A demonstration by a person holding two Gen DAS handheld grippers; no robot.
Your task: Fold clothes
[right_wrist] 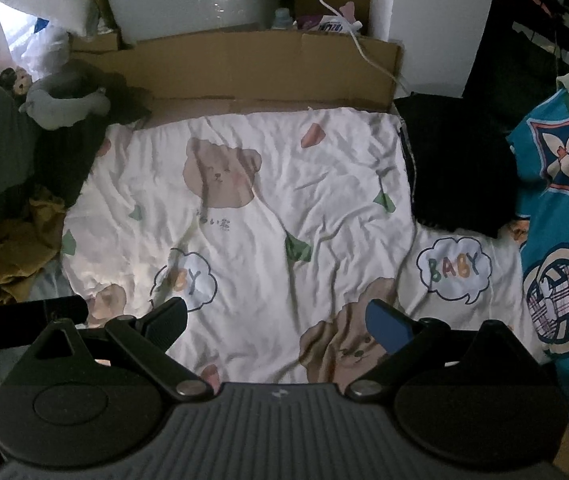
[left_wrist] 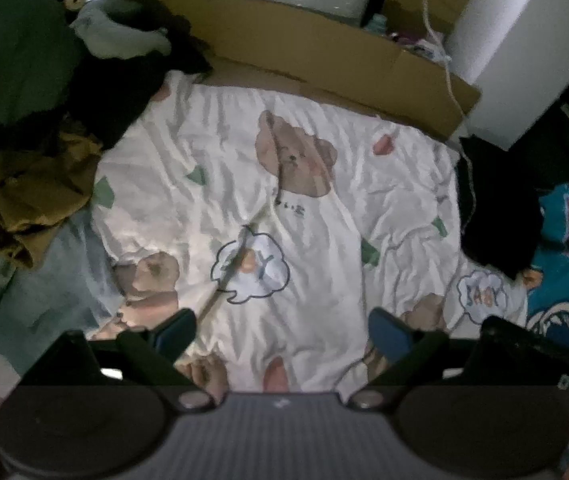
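Both claws hover released over a bed, fingers spread wide with nothing between them: the left claw (left_wrist: 282,330) and the right claw (right_wrist: 276,320) each look down on the bear-print sheet (right_wrist: 244,208), which lies rumpled but bare in the middle, seemingly kept free as the folding area. The clothes wait at the edges. On the left side a mustard-brown garment (left_wrist: 24,200) sits crumpled in a heap, with a dark green garment (left_wrist: 8,48) piled above it and pale grey-blue cloth (left_wrist: 44,280) just beside it. On the right a black garment (right_wrist: 456,172) lies on the sheet's edge, seemingly already gathered compact, though the dim light hides its folds. A teal patterned fabric (right_wrist: 556,240) runs along the far right. A cardboard sheet (right_wrist: 244,68) stands along the head of the bed, a white cable (right_wrist: 364,56) trails over it, and a grey plush toy (right_wrist: 64,100) rests near the left corner. Nothing blocks the centre; I judge the next pick will come from the left heap, where tangled layers could drag along together.
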